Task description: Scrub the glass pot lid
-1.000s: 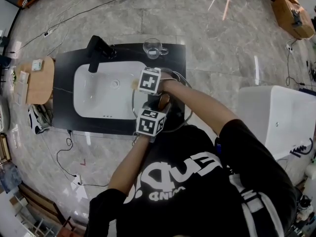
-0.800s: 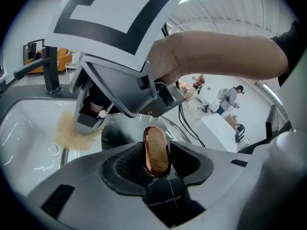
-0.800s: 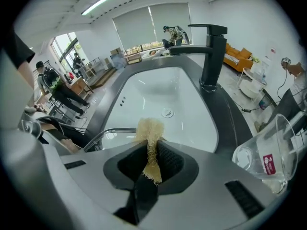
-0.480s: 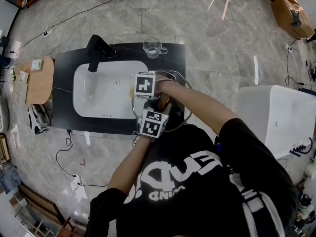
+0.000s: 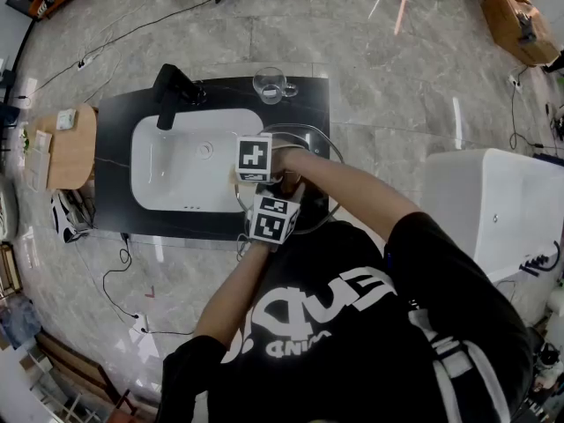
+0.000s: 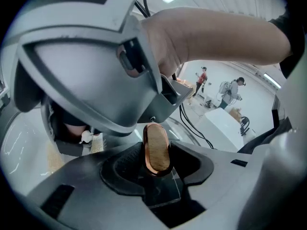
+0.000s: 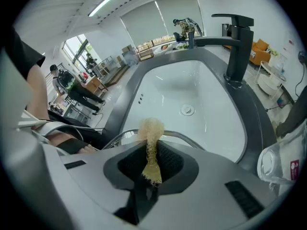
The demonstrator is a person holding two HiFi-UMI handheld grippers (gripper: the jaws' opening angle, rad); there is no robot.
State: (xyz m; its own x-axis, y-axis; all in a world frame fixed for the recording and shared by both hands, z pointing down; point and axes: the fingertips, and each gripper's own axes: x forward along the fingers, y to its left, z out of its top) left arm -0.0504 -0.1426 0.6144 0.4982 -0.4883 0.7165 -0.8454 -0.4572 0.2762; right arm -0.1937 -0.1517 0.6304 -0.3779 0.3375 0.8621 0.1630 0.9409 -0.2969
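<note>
From where I stand, the white basin [image 5: 176, 170] lies open at nine o'clock of the glass lid [image 5: 315, 208], a broad hollow to swing into. At ten o'clock the black faucet [image 5: 172, 91] rears over its far rim. At twelve a glass cup [image 5: 271, 85] stands on the dark counter [image 5: 304, 104] (near the lid's rim). The right gripper [image 7: 151, 164] looms just ahead of the left gripper [image 6: 157, 155], and the two crowd each other over the lid.

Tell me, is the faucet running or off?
Off: the right gripper view shows no stream below the faucet spout, and the sink holds no pooled water.
</note>
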